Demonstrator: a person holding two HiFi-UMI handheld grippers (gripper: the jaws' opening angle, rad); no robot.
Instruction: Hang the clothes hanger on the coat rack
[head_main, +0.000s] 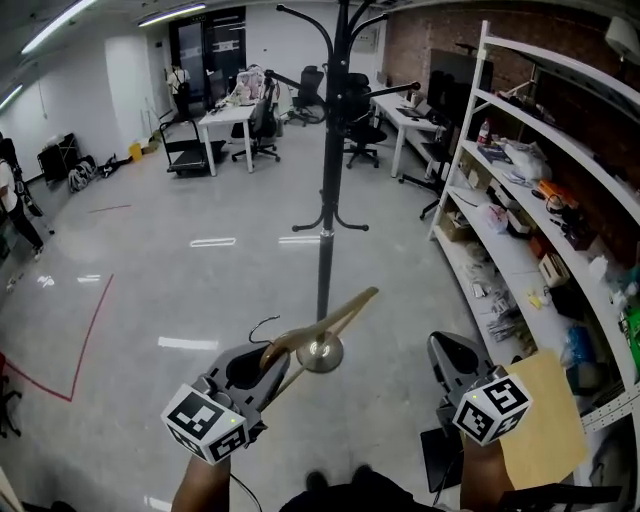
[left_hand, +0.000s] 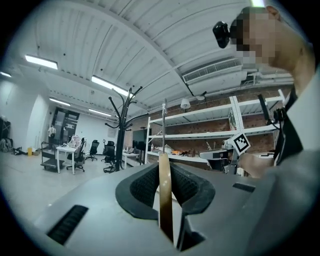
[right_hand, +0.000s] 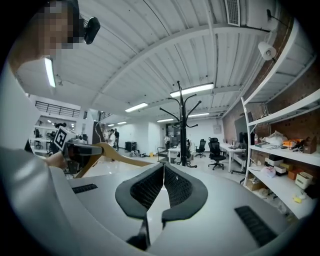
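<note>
The black coat rack (head_main: 325, 150) stands mid-floor ahead of me, its round base (head_main: 320, 353) just beyond the grippers and its hooks up at the top edge. My left gripper (head_main: 262, 362) is shut on a wooden clothes hanger (head_main: 335, 318), which juts forward and right toward the pole. In the left gripper view the hanger (left_hand: 165, 200) sits edge-on between the pads, its metal hook (left_hand: 164, 120) rising upright, with the rack (left_hand: 122, 132) further off to the left. My right gripper (head_main: 450, 355) is shut and empty; its view shows the rack (right_hand: 183, 125) ahead and the hanger (right_hand: 117, 152) at left.
White shelving (head_main: 540, 200) loaded with several items runs along the right wall. Desks and office chairs (head_main: 235, 115) stand at the back. A red tape line (head_main: 85, 340) marks the floor at left. A brown sheet (head_main: 545, 420) lies by my right hand.
</note>
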